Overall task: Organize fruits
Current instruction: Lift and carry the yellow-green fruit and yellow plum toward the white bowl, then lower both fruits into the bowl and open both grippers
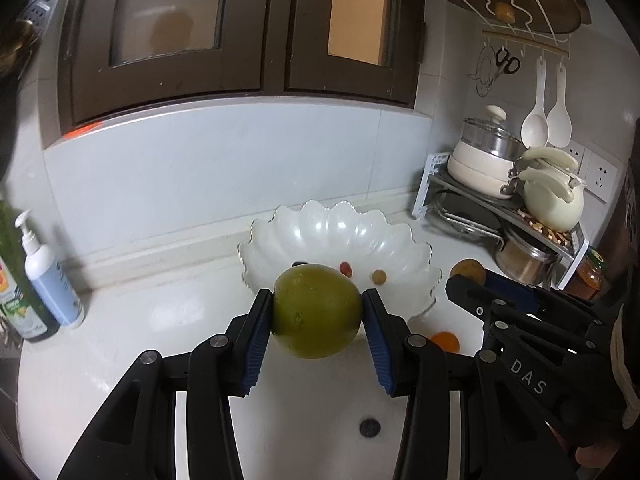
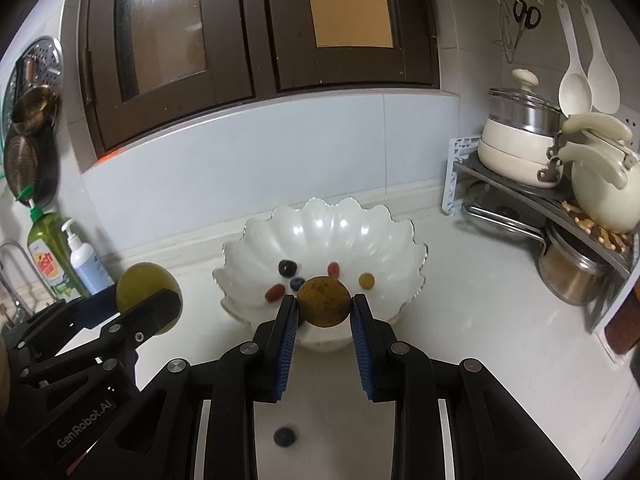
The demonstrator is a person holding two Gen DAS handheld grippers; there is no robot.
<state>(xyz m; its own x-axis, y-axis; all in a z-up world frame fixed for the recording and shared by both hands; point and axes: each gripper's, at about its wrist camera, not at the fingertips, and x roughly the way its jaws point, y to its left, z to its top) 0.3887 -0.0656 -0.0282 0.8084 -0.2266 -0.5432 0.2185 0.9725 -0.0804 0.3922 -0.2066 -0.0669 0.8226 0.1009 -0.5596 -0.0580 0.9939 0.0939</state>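
Note:
My left gripper [image 1: 318,312] is shut on a large green fruit [image 1: 316,312], held above the counter just in front of the white scalloped bowl [image 1: 332,228]. My right gripper [image 2: 325,303] is shut on a brownish-yellow round fruit [image 2: 324,300], held at the bowl's near rim [image 2: 320,340]. The bowl holds several small fruits: a dark grape [image 2: 287,267], a blueberry [image 2: 297,283], two red ones [image 2: 274,292] and a tan one [image 2: 365,280]. The right gripper with its fruit [image 1: 467,271] shows in the left wrist view, the left one [image 2: 140,296] in the right wrist view.
A small orange fruit [image 1: 445,341] and a dark blueberry [image 1: 369,427] lie on the white counter near the bowl. A rack with pots and a kettle [image 2: 560,184] stands at the right. Soap bottles [image 2: 76,260] stand at the left. Dark cabinets hang above.

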